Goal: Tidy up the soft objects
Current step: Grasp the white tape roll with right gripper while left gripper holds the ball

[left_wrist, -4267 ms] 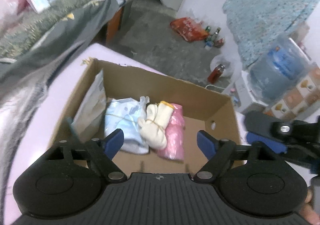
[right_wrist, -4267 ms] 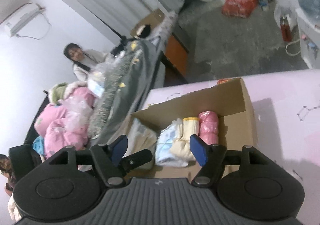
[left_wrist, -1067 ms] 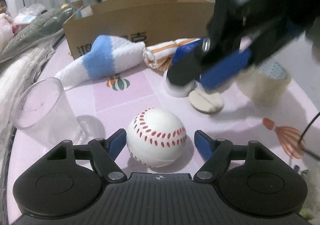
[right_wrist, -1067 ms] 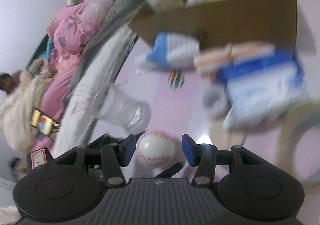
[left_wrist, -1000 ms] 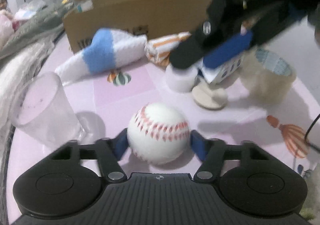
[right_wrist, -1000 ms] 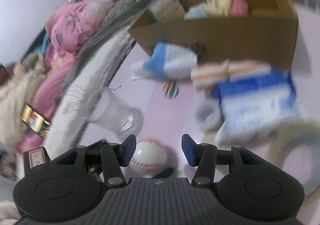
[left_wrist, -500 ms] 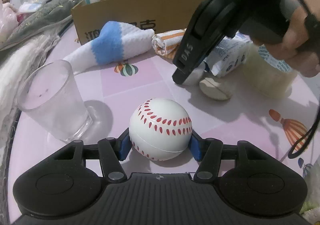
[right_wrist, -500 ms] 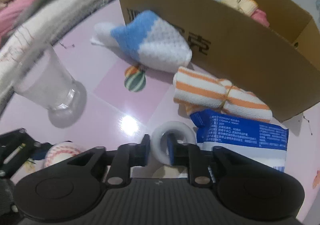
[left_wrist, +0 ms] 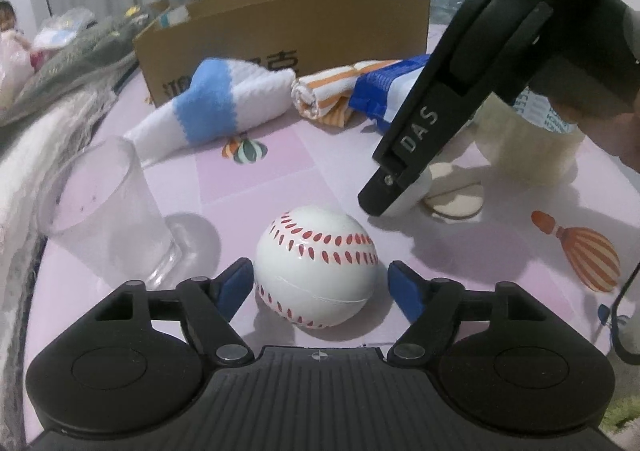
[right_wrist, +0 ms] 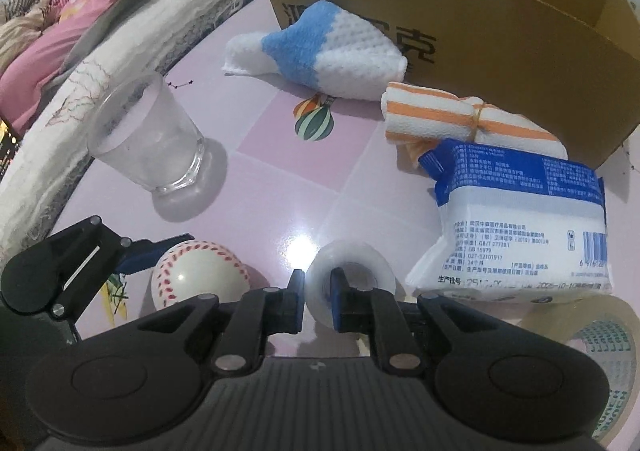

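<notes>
Table [right_wrist: 280,171]: pink, with balloon prints, carrying everything below.

Cardboard box [right_wrist: 500,51]: at the far side, open top, soft bundles just visible inside in the right wrist view.

Tissue pack [right_wrist: 520,235]: blue and white, lying in front of the box, touching the striped cloth.

Blue-and-white knit cloth [right_wrist: 320,47]: flat against the box front. Orange-striped rolled cloth [right_wrist: 452,119]: beside it, banded at the middle.

Wide tape roll [left_wrist: 532,143]: beige, standing near the table's right edge.

Glass [right_wrist: 148,143]: clear, upright, at the left.

Baseball [left_wrist: 316,267]: white with red stitches, resting on the table between the 2 blue pads of the left hand-held gripper [left_wrist: 320,287]. Jaws parted; a slim gap shows at the right pad, left pad very near the ball.

Small white tape roll [right_wrist: 352,279]: right hand-held gripper [right_wrist: 316,295] is clamped narrow on its wall, 1 finger outside, 1 inside the hole.
</notes>
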Available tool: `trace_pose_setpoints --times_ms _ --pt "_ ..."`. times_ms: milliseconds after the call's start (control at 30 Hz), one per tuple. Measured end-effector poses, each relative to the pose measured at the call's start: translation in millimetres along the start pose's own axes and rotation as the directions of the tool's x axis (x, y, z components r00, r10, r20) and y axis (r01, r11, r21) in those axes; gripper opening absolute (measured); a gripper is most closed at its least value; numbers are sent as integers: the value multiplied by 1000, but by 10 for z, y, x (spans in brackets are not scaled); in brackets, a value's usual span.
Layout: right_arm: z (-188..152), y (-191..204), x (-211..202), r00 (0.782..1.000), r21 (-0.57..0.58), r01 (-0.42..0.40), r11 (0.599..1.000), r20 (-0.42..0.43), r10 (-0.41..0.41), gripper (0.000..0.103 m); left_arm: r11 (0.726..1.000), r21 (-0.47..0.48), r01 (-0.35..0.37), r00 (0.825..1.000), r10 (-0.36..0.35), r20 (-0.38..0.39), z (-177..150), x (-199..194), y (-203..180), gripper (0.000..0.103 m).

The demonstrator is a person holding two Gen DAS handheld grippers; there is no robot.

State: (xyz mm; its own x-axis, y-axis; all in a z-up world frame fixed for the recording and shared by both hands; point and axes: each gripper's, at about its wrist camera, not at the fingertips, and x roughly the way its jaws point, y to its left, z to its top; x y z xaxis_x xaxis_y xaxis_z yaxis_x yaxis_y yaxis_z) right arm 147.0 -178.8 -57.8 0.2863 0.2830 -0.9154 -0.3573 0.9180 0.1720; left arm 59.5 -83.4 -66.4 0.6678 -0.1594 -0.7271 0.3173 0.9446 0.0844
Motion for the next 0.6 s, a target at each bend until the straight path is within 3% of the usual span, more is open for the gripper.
trace_pose_setpoints --times_ms 433,500,600 --pt "-30 -34 39 999 12 -54 998 -1 54 5 1000 -18 -12 1000 12 -4 142 138 -29 71" --pt "-30 -41 57 998 16 -61 998 -2 62 5 1000 -13 -8 1000 7 -7 157 166 -53 61" --pt "-37 -66 69 997 25 -72 997 9 72 5 1000 -12 -11 1000 11 -6 171 183 -82 60"
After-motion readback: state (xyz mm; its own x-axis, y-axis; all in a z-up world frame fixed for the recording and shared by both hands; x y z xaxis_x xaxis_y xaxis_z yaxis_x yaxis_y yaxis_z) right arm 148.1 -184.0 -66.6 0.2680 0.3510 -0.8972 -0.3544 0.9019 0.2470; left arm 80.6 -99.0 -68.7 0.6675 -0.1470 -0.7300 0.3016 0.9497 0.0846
